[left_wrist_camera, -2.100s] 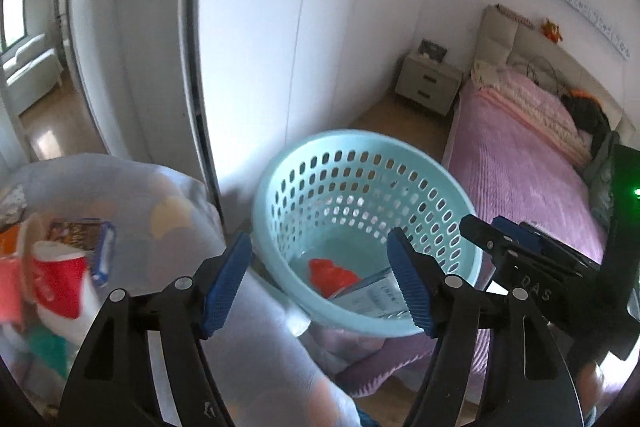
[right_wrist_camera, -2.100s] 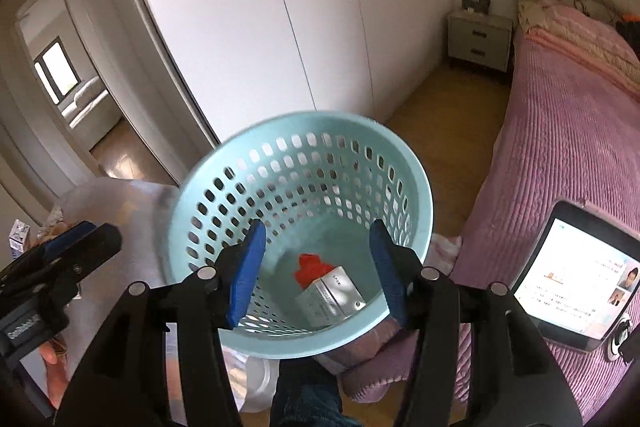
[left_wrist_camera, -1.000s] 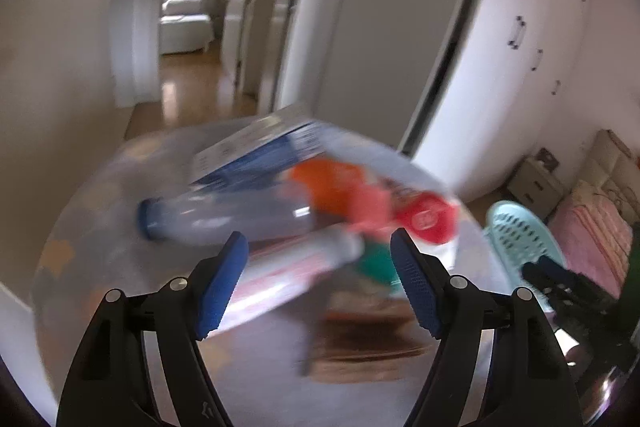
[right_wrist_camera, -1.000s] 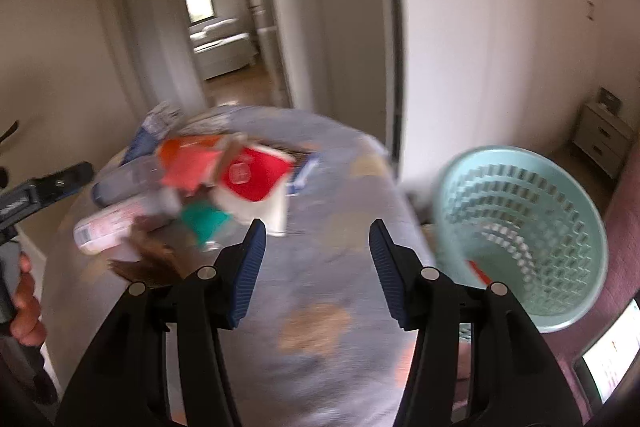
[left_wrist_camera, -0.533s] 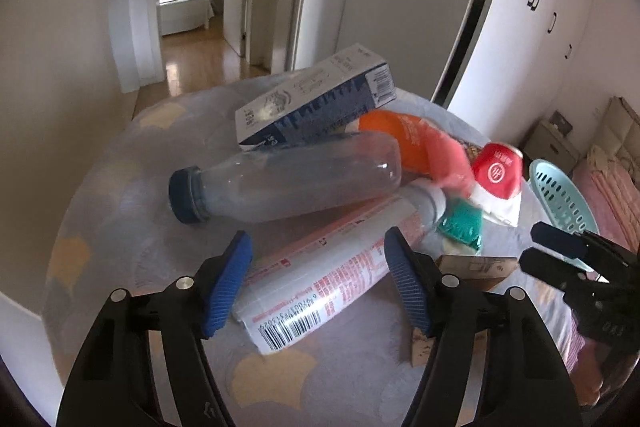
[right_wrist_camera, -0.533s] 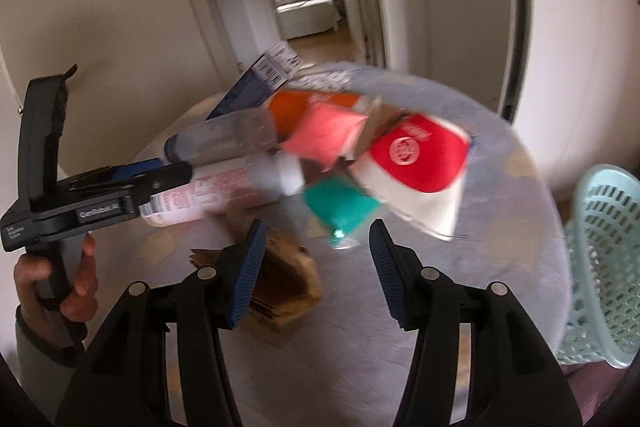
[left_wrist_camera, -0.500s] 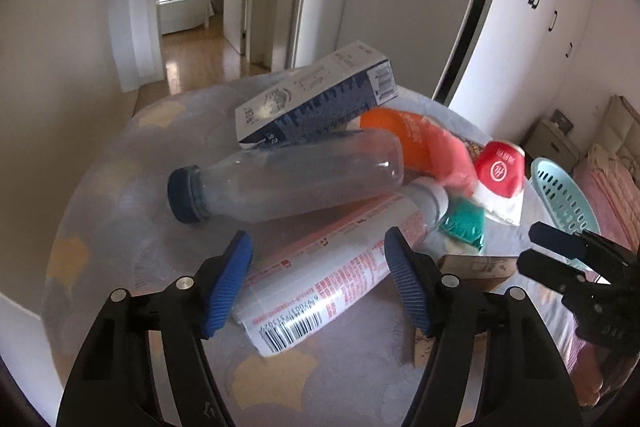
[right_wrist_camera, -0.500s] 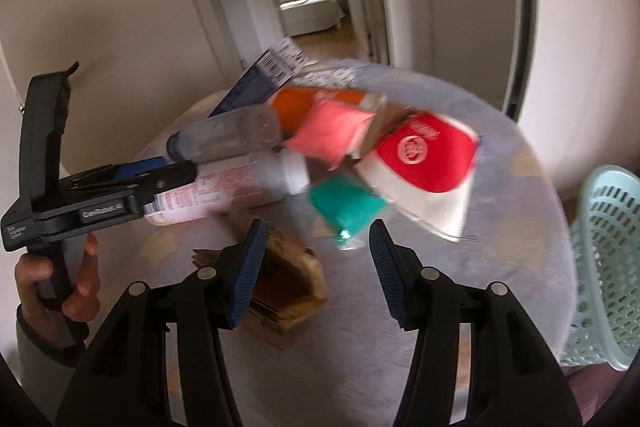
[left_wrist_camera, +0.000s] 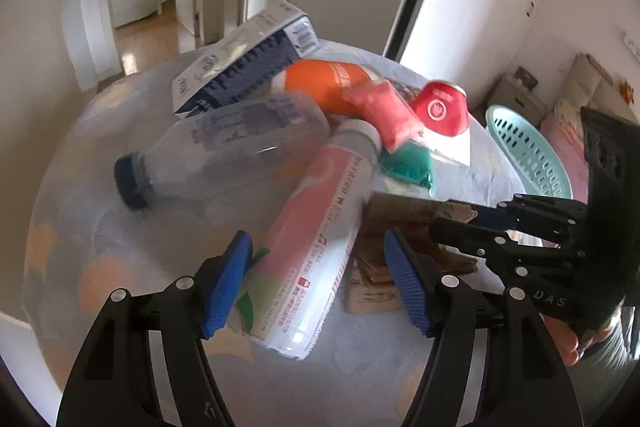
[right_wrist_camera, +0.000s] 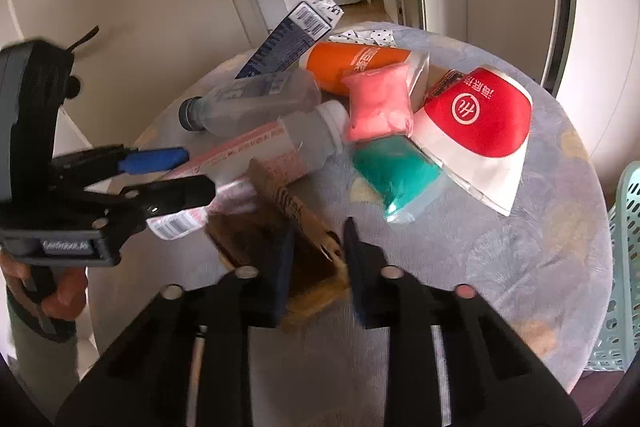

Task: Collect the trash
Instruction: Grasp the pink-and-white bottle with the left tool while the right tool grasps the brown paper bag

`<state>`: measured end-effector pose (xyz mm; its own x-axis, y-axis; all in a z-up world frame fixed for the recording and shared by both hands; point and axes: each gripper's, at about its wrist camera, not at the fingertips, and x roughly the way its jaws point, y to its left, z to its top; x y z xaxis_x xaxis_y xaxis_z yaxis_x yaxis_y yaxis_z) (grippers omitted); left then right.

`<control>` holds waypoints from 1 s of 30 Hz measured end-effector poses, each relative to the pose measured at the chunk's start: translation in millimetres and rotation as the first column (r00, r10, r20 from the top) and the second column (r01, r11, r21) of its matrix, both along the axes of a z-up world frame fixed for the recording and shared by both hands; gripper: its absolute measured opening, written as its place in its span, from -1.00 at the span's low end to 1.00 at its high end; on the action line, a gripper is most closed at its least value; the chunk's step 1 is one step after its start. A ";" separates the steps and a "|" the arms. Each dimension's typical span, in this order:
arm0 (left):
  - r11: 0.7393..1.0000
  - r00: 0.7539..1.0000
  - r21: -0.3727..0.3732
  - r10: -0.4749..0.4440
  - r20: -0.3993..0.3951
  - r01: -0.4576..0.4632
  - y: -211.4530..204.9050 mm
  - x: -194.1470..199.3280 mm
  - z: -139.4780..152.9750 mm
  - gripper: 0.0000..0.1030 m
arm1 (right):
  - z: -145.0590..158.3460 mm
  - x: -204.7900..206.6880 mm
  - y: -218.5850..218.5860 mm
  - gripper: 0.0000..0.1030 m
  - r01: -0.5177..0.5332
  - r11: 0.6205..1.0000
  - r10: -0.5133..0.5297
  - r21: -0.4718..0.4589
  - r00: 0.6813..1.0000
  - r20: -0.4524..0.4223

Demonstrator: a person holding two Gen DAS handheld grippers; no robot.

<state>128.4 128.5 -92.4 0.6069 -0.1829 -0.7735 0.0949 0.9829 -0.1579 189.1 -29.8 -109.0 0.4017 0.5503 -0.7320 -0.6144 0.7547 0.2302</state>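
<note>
On a round table strewn with trash, the left gripper straddles a pink bottle, fingers spread; the right gripper spreads around a cardboard box. The laundry basket stands beside the table, contents hidden.

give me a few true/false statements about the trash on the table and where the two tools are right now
1. The left tool is open around the pink-label bottle. True.
2. The right tool is over the green pouch. False: its jaws straddle the brown cardboard.
3. The clear bottle stands upright. False: it lies on its side.
4. The pink pouch lies partly on the orange pack. True.
5. The basket sits on the table. False: it is beside the table, lower down.
</note>
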 end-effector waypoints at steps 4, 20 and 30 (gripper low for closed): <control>0.999 1.000 0.037 -0.008 -0.014 0.009 -6.3 7.5 -3.0 0.28 | 4.0 -19.5 -13.8 -0.90 0.008 1.000 -0.008 -0.011 0.999 0.038; 1.000 0.998 0.028 -0.003 -0.065 0.005 -20.1 22.5 -26.1 -0.07 | 13.6 -39.2 -71.9 0.15 0.081 0.996 -0.084 0.046 0.995 0.053; 0.998 0.999 -0.046 0.040 -0.014 -0.041 -18.1 -0.3 -19.2 -0.09 | -3.9 -41.0 -49.9 0.47 0.031 1.000 -0.030 -0.006 0.998 0.056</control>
